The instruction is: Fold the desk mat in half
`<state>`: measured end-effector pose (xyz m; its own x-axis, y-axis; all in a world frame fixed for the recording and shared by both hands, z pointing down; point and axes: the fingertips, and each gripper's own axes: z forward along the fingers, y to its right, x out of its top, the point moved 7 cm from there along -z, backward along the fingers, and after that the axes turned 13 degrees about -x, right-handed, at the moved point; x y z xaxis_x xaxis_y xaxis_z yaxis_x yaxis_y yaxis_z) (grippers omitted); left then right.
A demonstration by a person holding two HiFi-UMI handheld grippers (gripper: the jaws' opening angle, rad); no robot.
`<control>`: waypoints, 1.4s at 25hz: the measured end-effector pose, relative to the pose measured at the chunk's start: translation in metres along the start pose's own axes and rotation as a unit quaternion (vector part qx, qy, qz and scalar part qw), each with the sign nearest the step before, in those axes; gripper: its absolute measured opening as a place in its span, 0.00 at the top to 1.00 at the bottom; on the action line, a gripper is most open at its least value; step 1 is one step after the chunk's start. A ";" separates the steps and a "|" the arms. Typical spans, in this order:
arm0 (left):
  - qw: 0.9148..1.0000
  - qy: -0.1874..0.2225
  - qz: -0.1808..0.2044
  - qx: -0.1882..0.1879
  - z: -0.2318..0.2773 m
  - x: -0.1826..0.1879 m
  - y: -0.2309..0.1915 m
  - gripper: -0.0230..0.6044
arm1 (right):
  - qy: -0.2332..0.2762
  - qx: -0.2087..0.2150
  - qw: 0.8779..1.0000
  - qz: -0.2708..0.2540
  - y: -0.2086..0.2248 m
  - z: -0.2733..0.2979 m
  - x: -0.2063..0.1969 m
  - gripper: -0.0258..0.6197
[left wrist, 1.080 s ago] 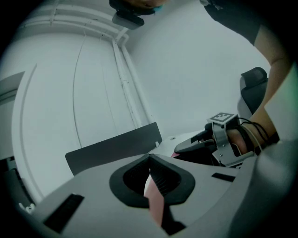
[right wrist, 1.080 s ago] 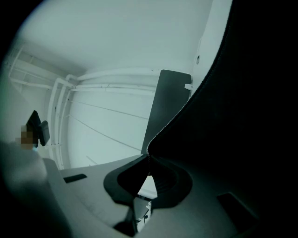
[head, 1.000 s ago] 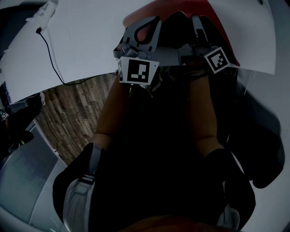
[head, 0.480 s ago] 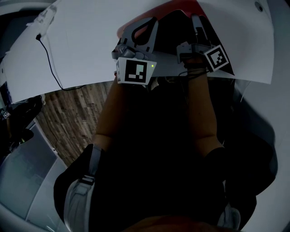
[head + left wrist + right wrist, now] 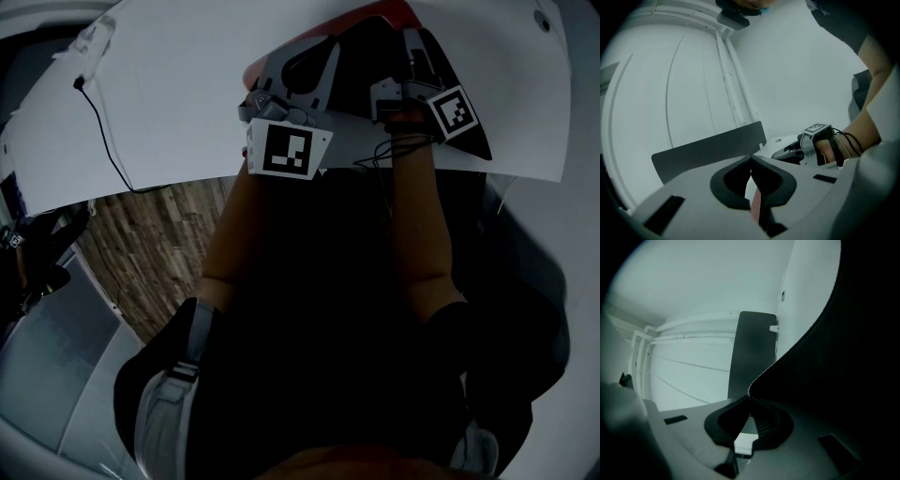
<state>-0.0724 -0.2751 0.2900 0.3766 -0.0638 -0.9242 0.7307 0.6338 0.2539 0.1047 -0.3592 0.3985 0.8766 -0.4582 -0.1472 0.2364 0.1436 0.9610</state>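
White tabletop (image 5: 187, 94) spread ahead of us, a thin cable (image 5: 103, 122) trailing across it. Both grippers gripped the desk mat (image 5: 370, 52), which sat raised over the table between and just beyond them, black underside toward us and a sliver of red face past it. The left gripper (image 5: 751, 161) was clenched on a thin reddish edge, and the right gripper (image 5: 750, 401) was clamped on the black stitched rim, which curved up to its right. We judged the fold needed both corners carried across level and together, the held edge taut, then matched to the far edge before letting go.
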 end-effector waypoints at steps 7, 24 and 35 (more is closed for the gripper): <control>0.999 0.005 -0.010 -0.032 0.024 -0.008 -0.018 0.94 | 0.037 -0.034 0.998 0.038 0.012 0.015 0.000 0.90; 0.997 0.002 -0.027 -0.069 0.054 -0.029 -0.049 0.94 | 0.073 -0.084 0.991 0.076 0.030 0.063 -0.001 0.90; 0.996 0.005 -0.034 -0.084 0.062 -0.041 -0.059 0.94 | 0.110 -0.101 0.986 0.079 0.037 0.071 0.001 0.89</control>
<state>-0.0950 -0.3579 0.3305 0.3240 -0.1043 -0.9403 0.6489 0.7477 0.1407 0.0844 -0.4163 0.4503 0.9736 -0.2176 -0.0688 0.1495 0.3805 0.9126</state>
